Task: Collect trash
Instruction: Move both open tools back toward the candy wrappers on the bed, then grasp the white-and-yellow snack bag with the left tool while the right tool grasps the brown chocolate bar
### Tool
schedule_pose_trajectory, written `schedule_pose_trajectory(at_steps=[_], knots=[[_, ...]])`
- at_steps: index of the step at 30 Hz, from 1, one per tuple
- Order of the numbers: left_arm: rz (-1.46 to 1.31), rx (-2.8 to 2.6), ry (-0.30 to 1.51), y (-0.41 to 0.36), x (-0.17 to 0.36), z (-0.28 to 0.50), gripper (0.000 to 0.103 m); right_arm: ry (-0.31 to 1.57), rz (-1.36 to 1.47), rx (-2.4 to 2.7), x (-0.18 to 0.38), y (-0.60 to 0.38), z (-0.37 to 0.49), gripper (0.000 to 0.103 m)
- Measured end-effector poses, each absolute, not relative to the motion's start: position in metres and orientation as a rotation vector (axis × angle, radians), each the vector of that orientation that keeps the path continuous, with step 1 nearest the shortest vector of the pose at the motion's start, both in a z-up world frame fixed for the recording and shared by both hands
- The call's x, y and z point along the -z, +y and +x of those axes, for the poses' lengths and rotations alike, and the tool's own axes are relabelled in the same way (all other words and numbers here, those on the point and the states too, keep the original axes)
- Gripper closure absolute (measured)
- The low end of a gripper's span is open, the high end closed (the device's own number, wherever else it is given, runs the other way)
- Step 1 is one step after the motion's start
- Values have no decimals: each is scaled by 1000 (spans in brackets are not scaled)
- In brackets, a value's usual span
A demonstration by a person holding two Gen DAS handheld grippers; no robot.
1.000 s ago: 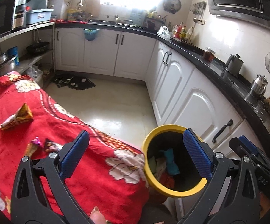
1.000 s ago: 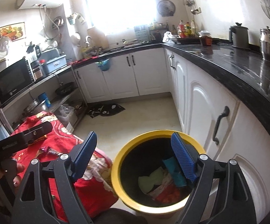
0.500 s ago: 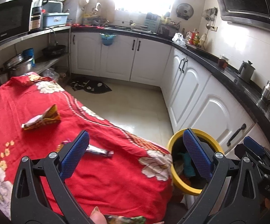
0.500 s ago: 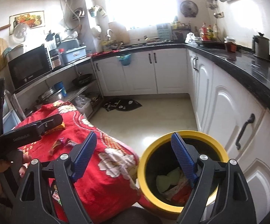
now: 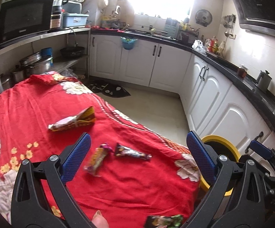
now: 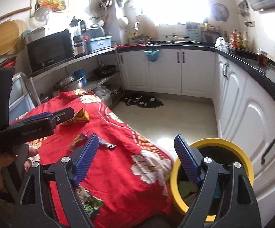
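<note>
Trash lies ahead of both our grippers on the red flowered cloth (image 5: 42, 102). The yellow-rimmed bin (image 6: 211, 171) with scraps inside stands below our right gripper (image 6: 137, 157), behind its right finger. The folded yellow wrapper (image 5: 74, 119) lies well beyond our left gripper (image 5: 137, 155); a gold wrapper (image 5: 96, 160) and a dark bar wrapper (image 5: 131, 152) lie between its spread, empty fingers. A green packet (image 5: 164, 221) lies near its base. Our right gripper gapes wide, empty too.
</note>
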State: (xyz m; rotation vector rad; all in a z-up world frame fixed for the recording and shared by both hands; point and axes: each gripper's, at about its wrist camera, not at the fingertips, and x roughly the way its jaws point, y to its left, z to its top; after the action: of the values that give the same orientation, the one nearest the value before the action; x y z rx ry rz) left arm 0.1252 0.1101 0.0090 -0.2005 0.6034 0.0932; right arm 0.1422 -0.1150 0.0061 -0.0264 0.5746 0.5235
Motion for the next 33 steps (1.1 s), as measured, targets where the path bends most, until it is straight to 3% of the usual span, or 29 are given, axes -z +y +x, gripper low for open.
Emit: schedule_pose_trajectory(at_steps=[15,24,33], knots=[[-141,-218,636,176,10,121,11,666,-206,-690,20,-29,166,25],[-98,-264,690,210,25,136,11,772,-354,-774,62,25,200,45],[1,-251,791,231,47,181,11,870,-449,-788,98,56,237,51]])
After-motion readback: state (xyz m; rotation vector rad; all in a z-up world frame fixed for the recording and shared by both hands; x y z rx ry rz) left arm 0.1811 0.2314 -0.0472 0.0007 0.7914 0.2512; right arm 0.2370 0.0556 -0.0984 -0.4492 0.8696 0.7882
